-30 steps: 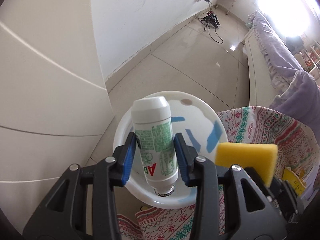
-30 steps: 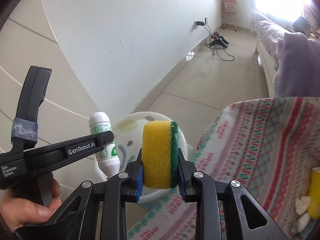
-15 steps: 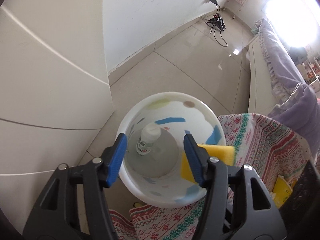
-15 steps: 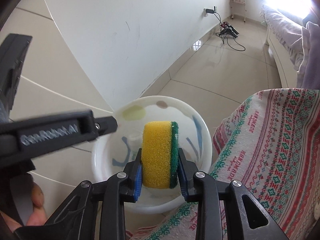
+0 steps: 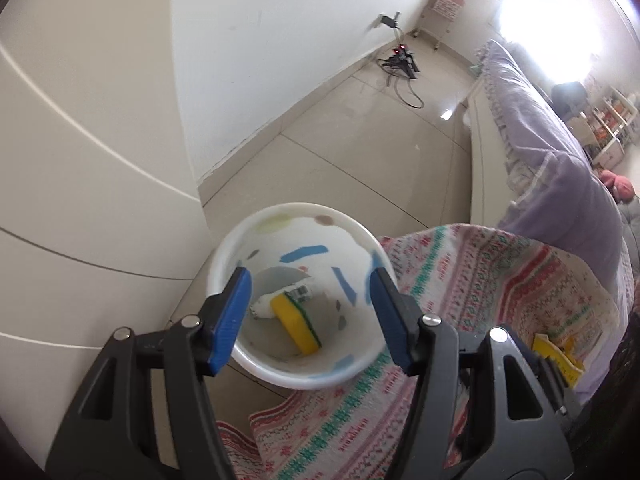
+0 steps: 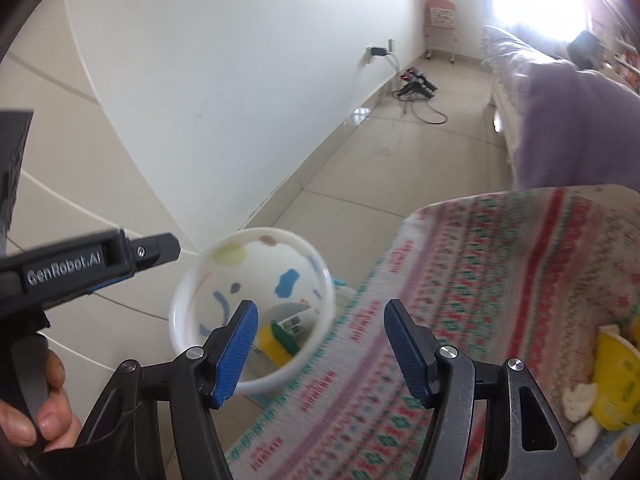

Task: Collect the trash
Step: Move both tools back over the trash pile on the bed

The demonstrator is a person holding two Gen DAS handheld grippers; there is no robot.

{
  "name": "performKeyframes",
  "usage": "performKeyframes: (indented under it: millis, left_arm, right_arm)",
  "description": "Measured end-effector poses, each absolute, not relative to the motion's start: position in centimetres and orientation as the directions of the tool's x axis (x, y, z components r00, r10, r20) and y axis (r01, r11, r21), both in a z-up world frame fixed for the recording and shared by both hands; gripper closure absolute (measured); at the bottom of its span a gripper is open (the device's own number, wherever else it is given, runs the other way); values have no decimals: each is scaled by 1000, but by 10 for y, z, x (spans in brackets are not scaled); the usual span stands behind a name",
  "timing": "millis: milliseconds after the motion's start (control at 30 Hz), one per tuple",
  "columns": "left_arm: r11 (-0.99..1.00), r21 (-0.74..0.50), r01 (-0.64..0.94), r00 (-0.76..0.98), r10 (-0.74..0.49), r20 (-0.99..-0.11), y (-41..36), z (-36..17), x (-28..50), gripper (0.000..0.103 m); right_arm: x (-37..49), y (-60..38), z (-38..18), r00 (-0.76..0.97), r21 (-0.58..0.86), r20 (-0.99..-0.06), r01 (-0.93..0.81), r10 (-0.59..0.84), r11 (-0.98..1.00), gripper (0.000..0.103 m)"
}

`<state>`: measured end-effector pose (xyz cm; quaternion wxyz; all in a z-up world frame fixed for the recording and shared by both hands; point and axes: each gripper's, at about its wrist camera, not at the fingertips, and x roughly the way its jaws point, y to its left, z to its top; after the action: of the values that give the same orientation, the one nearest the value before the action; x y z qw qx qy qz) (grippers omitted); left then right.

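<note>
1. Left tool jaws apart, nothing between the pads; it hangs above the white bin and looks straight down into it

2. Right tool jaws have just been opening, now apart and empty; it sits over the near rim of the bin, partly over the patterned cloth on the desk

3. Trash already in: yellow-green sponge lies tilted on the bin floor, leaning on the white bottle under it; both are fully inside the bin

4. Still left on the desk, judging by the right wrist view: a yellow wrapper with white crumpled bits beside it at the far right edge, well apart from the bin

5. Risk: the bin stands on the floor just beside the cloth's hanging edge; a tool that drags the cloth on the way to the wrapper could tug the bin or tip it

6. Risk: the white bits look soft and small, so they may slip out of wide pads or only one comes up and the rest stay

7. Risk: the wrapper sits near the desk edge, so a sideways nudge could push it off onto the floor

8. Risk: the two tools are close together over the bin, so they could knock each other if both swing right at once

9. The person's left hand grips the left tool's handle, seen low left in the right wrist view
</note>
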<state>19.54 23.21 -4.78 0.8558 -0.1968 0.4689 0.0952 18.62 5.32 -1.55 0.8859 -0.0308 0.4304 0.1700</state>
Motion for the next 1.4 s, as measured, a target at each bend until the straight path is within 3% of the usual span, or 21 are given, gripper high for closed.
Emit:
performKeyframes:
  millis: [667,1133,1400]
  left_arm:
    - [962,-260,82,543,-262,-798,35,-7,158,28]
    - [929,-321,186,446,-371,-815,-65,-24,157,23]
    - [938,-305,166,436,-347,-830,-94,-43,173,22]
  right_arm:
    - [91,-173,83,680,122,-727,-12,97,992,30]
    - [65,-291,55,641,212,-766,201,35,956,28]
    - [61,-322,35,584,187,-811,273,-8,944,28]
